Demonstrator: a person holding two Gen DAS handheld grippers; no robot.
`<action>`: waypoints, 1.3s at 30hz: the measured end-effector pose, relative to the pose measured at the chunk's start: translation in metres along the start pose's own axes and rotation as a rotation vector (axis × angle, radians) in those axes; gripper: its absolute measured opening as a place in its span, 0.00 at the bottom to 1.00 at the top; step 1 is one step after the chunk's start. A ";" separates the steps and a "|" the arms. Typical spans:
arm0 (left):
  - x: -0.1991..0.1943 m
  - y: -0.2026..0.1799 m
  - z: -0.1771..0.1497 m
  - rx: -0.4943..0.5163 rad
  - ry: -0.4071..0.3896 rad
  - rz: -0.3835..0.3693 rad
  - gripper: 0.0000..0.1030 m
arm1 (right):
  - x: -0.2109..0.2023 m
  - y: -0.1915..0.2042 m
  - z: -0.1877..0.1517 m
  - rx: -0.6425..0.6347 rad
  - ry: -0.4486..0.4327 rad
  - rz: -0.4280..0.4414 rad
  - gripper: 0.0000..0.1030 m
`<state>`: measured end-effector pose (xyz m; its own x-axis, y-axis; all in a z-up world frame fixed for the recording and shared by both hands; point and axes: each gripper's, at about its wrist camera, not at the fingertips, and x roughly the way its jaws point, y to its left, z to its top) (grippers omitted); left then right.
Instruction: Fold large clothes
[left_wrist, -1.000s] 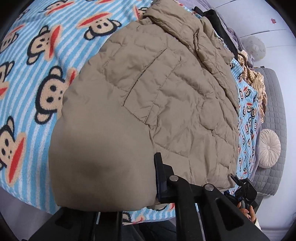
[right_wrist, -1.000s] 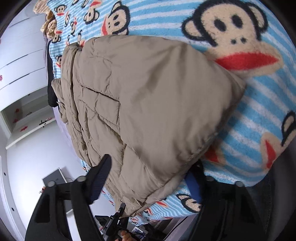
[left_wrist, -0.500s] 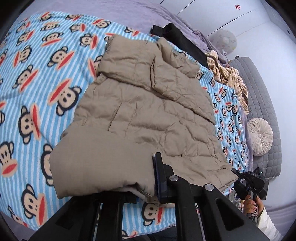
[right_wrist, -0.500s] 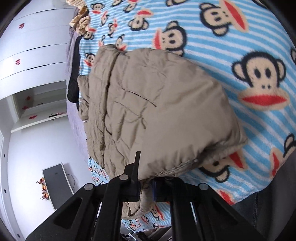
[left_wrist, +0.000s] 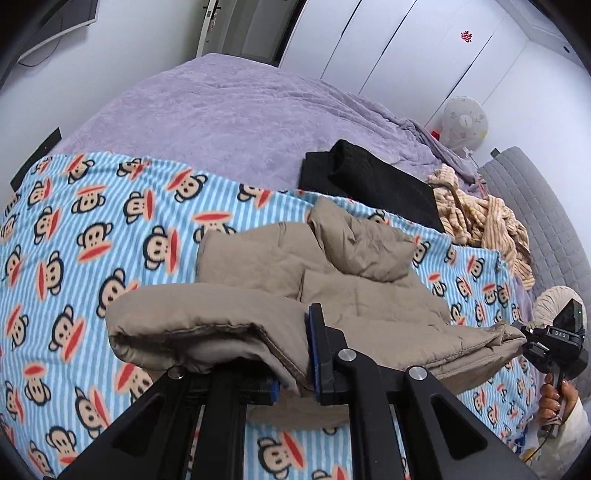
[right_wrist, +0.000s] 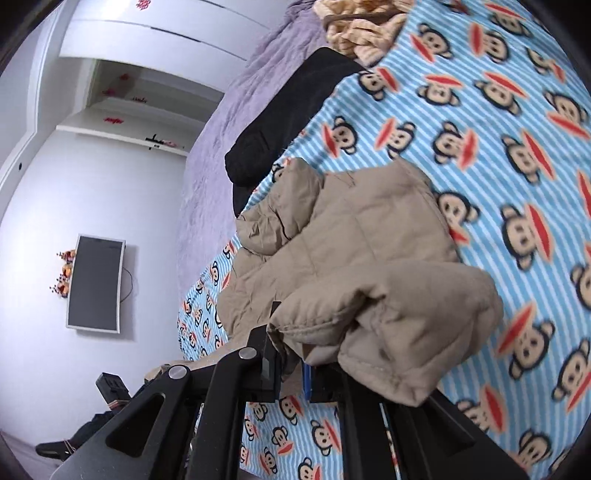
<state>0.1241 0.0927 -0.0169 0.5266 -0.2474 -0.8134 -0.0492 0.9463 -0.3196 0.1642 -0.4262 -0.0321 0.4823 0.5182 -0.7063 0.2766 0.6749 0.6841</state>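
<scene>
Two hand-held grippers, left (left_wrist: 293, 356) and right (right_wrist: 290, 363), each pinch the tan puffer jacket (left_wrist: 362, 295) hem; slippery padding may slide free, collapsing the fold.

The tan quilted jacket (left_wrist: 258, 325) hangs over the left hand-held gripper (left_wrist: 293, 373), hiding its left finger. In the right wrist view the jacket's hem (right_wrist: 388, 321) covers the right hand-held gripper (right_wrist: 291, 373), hiding its right finger. The black garment (left_wrist: 369, 177) is partly hidden behind the jacket's collar. The wall screen (left_wrist: 55, 22) is cut off by the top left corner.
</scene>
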 end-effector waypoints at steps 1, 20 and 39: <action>0.013 0.000 0.012 -0.001 0.000 0.027 0.13 | 0.011 0.003 0.014 -0.025 0.003 -0.019 0.09; 0.180 0.020 0.052 0.087 0.107 0.201 0.35 | 0.180 -0.071 0.086 0.155 0.022 -0.127 0.11; 0.220 -0.045 0.009 0.284 0.119 0.184 0.49 | 0.229 0.012 0.038 -0.301 0.177 -0.184 0.13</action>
<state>0.2503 -0.0022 -0.1773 0.4274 -0.0742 -0.9010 0.1123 0.9933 -0.0286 0.3095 -0.3201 -0.1786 0.2893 0.4392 -0.8505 0.0760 0.8752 0.4778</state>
